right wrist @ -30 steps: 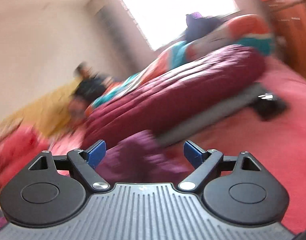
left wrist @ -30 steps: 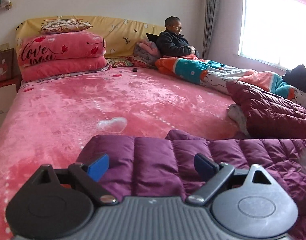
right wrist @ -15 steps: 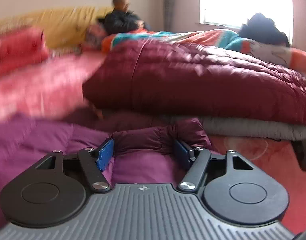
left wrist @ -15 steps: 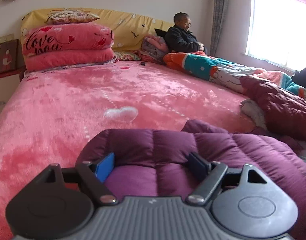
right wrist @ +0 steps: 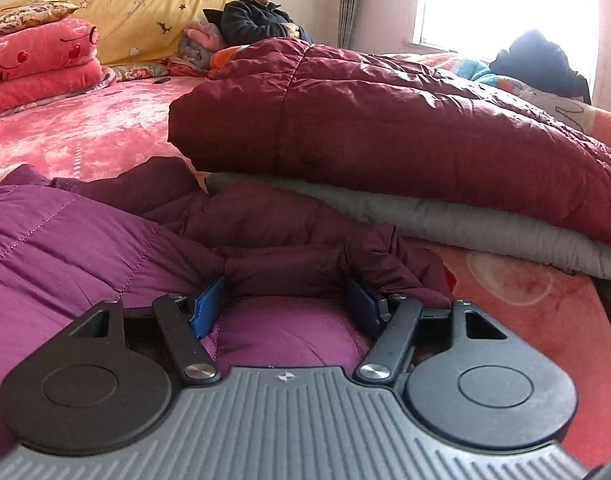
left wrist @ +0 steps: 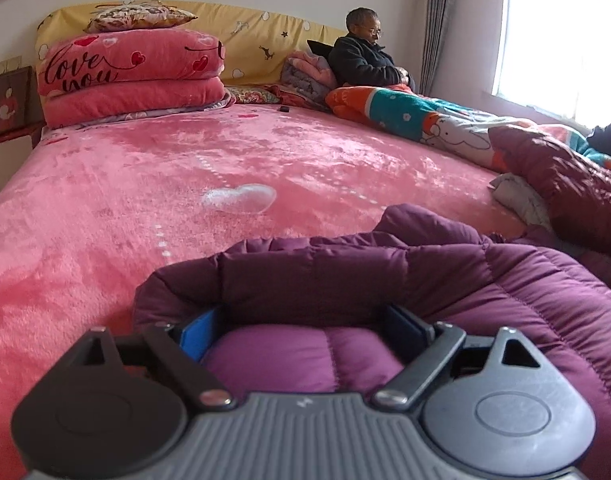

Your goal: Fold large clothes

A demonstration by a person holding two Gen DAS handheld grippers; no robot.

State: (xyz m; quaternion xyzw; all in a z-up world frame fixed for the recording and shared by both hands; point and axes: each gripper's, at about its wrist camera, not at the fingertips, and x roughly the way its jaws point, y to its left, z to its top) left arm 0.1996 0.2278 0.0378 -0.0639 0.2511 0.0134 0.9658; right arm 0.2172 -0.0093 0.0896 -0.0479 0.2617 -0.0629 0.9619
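A purple quilted down jacket (left wrist: 385,268) lies on the pink bed near the front edge; it also shows in the right wrist view (right wrist: 85,248). My left gripper (left wrist: 305,330) is open, its blue pads pushed into the jacket's left end with puffy fabric bulging between them. My right gripper (right wrist: 287,306) is open too, its pads set on either side of a bunched fold at the jacket's right end. Neither is closed on the cloth.
The pink bedspread (left wrist: 185,168) stretches back to stacked pink pillows (left wrist: 129,76). A maroon down coat (right wrist: 405,128) lies on a grey garment (right wrist: 465,228) just right of the jacket. A person (left wrist: 365,60) sits at the headboard beside a colourful blanket (left wrist: 417,116).
Both grippers have come down and forward onto the purple jacket, so its fabric now sits between their open pads. The right gripper swung round from a tilted, blurred view to level.
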